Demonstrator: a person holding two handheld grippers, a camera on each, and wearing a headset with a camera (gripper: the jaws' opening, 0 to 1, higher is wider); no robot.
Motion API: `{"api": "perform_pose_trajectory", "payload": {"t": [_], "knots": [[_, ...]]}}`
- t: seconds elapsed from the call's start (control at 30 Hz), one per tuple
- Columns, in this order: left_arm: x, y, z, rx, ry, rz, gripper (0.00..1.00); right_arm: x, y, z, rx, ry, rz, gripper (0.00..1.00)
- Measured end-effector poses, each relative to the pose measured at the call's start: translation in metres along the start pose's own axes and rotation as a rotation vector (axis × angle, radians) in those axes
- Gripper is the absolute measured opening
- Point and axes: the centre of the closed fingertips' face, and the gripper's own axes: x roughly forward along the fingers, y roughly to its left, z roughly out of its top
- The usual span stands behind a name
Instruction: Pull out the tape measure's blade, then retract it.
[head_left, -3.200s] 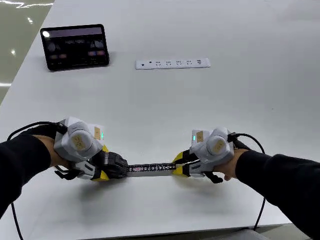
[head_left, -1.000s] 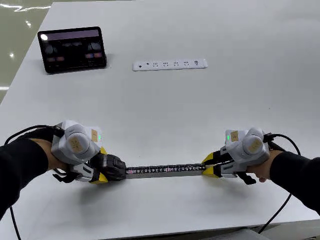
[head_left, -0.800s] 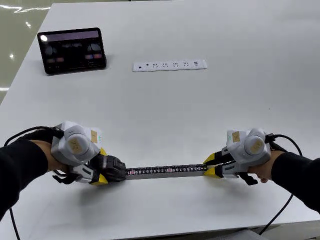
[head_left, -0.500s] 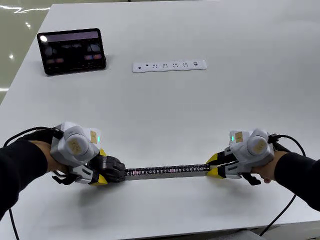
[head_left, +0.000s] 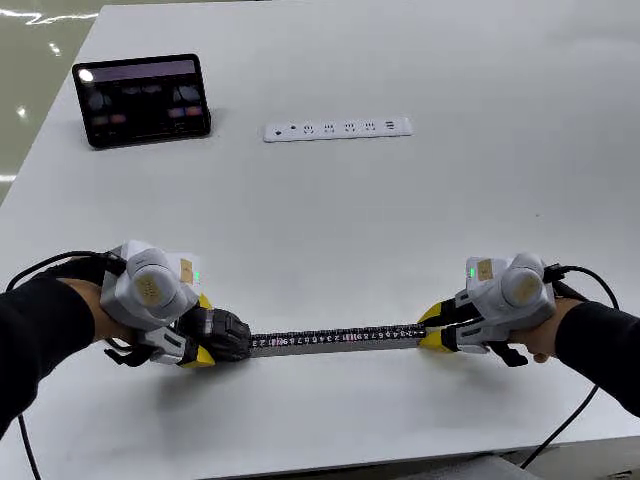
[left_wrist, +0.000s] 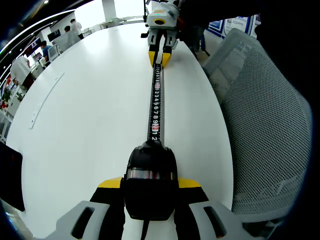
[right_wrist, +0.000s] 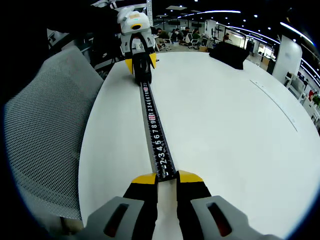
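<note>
Bright, even overhead light floods the white table (head_left: 330, 220), leaving only soft grey shadows under the left gripper (head_left: 205, 330) and the right gripper (head_left: 431, 327). Glare streaks the glossy floor (head_left: 40, 40), and a hot spot sits on the tablet (head_left: 140, 95). The head view is sharp. Both gripper views bulge at the edges, bending the table's rim; ceiling light strips (right_wrist: 225, 12) curve brightly. The blade (left_wrist: 155, 107) numerals read crisp near the black tape measure (left_wrist: 150, 175), softer farther off.
</note>
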Motion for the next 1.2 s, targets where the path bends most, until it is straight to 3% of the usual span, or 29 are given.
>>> {"api": "perform_pose_trajectory", "payload": {"t": [0.67, 1.2], "knots": [[-0.0008, -0.0021, 0.0015, -0.006, -0.004, 0.005, 0.34, -0.0031, -0.0012, -0.0027, 0.009, 0.000, -0.006, 0.08], [0.0000, 0.0001, 0.0042, -0.027, -0.044, 0.010, 0.34, -0.0015, -0.0016, -0.0023, 0.029, 0.019, 0.012, 0.10]]}}
